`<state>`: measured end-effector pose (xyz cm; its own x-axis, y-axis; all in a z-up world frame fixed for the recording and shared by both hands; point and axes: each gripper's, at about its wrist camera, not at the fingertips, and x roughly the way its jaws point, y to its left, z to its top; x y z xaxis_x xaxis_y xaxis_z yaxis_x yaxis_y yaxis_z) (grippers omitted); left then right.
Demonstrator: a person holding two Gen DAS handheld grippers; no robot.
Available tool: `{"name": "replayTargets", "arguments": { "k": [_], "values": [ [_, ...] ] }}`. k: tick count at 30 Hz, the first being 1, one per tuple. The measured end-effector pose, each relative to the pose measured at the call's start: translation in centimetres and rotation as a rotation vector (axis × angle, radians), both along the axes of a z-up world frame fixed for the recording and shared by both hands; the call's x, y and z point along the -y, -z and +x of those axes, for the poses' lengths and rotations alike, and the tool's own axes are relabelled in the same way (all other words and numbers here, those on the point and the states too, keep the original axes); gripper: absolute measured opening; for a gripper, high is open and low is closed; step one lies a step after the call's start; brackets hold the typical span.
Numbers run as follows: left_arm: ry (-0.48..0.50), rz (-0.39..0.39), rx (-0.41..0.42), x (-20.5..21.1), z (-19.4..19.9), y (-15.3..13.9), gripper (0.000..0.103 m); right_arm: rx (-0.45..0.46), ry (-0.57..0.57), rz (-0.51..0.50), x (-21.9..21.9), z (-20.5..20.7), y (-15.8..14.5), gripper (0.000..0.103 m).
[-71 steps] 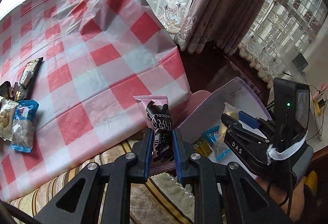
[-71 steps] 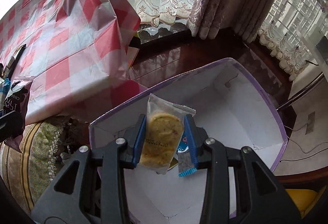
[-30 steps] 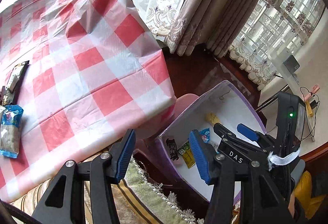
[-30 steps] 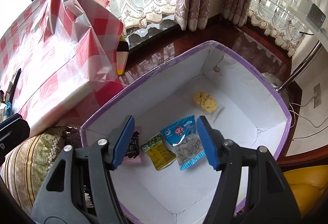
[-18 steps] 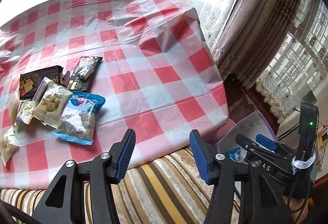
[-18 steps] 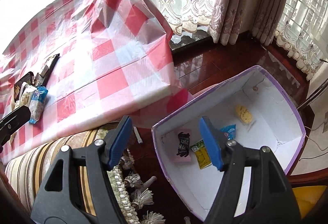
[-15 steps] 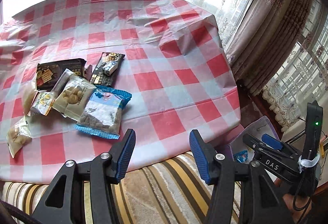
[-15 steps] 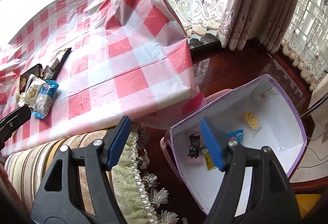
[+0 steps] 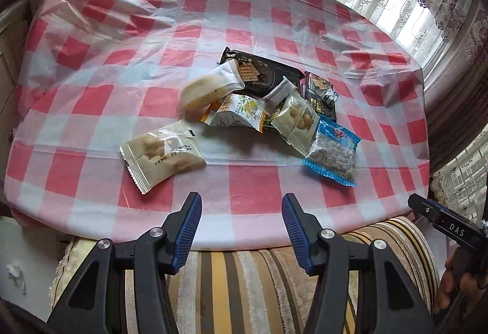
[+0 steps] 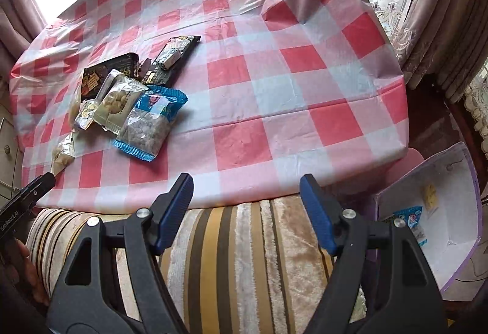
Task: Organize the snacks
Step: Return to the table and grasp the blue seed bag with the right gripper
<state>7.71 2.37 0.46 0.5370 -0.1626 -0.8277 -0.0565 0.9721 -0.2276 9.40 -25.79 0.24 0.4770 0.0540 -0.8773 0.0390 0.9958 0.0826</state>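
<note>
We hold the left gripper [image 9: 241, 219] and the right gripper [image 10: 245, 202] spread and empty; the right one has just been widening. The snack packets [image 9: 262, 108] lie piled mid-tabletop. They overlap, so one pinch probably drags a neighbour off the near edge.

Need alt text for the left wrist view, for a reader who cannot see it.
The open, empty left gripper points down at a red-and-white checked tablecloth holding a loose cluster of snack packets: pale cookie packs, a blue-edged nut bag, dark wrappers. A striped cushion lies below; the right gripper shows at the right edge.
</note>
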Motion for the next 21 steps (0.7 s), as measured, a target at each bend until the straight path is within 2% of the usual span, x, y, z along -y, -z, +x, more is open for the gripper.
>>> {"name": "replayTargets", "arguments": {
  "k": [4, 10, 13, 15, 19, 21],
  "values": [
    [-0.022, -0.011, -0.018, -2.7, 0.5, 0.8, 0.056, -0.025, -0.051, -0.012, -3.4, 1.6, 0.7, 0.075],
    [0.004, 0.033, -0.053, -4.9, 1.9, 2.0, 0.056, -0.056, -0.074, -0.025, -6.8, 4.1, 1.7, 0.075],
    [0.04, 0.09, -0.067, -5.0, 2.8, 2.3, 0.056, -0.064, -0.079, -0.032, -8.2, 5.2, 2.2, 0.075],
    [0.066, 0.161, -0.069, -4.8, 3.4, 2.5, 0.056, -0.074, -0.081, -0.037, -9.0, 6.0, 2.5, 0.076],
    [0.131, 0.31, -0.052, -4.1, 4.4, 2.8, 0.064, -0.078, -0.081, -0.049, -10.3, 7.4, 2.9, 0.08],
    [0.159, 0.325, -0.048, -4.0, 5.0, 3.0, 0.065, -0.09, -0.075, -0.053, -10.7, 8.3, 3.3, 0.082]
  ]
}}
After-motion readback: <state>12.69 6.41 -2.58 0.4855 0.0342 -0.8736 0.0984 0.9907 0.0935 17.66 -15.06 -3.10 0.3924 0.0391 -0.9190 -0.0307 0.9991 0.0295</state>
